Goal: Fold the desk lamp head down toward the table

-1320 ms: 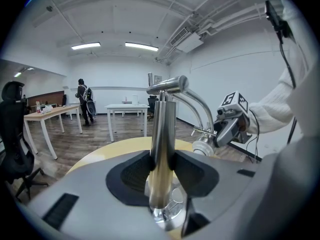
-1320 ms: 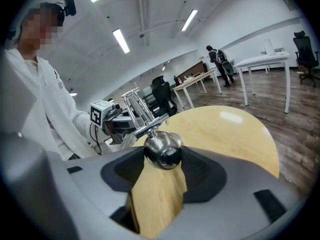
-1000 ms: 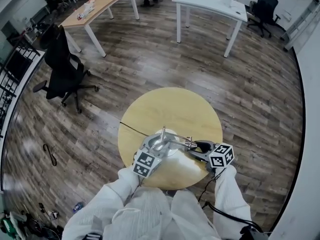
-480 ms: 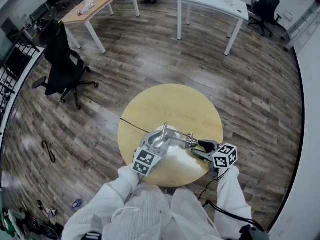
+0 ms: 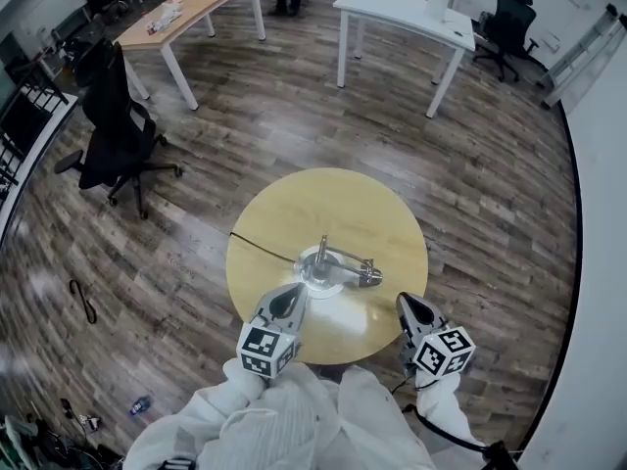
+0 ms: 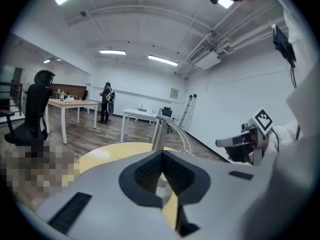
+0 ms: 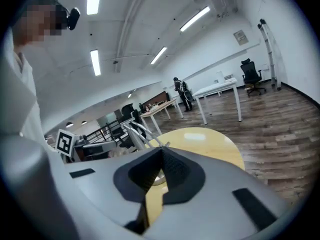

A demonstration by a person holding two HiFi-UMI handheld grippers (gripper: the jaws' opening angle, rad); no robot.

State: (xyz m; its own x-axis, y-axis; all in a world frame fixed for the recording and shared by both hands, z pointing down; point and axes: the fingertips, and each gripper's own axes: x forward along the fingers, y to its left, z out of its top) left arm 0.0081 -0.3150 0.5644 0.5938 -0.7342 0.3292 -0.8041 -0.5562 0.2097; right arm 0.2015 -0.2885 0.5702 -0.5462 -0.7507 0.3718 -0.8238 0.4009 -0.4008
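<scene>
Silver metal, the lamp [image 5: 338, 268] stands a little to the near side of the middle of the round yellow bench [image 5: 323, 199]. Its round base [image 5: 317, 272] sits flat on the top, and a short post [image 5: 321, 249] rises from it. The arm [image 5: 348, 265] has its long axis running from the base out to the right in the head view. The head [image 5: 371, 277] is at that right end, pointing away from the base. How high the head hangs over the wood cannot be told. A black cable [image 5: 257, 247] trails from the base leftward to the bench's rim.

The left claw [image 5: 293, 296] hovers just near-left of the base, aimed at it and apart from the lamp. Its jaws have just closed and are pressed together with nothing between them. In the left gripper view the post [image 6: 159, 130] shows beyond the tips.

The right claw [image 5: 406, 305] hangs over the near-right rim, to the right of the head and clear of it. Its jaws have also just closed, pressed together on nothing.

A black chair [image 5: 110, 125] stands on the wood floor [image 5: 490, 184], well apart from the bench.
</scene>
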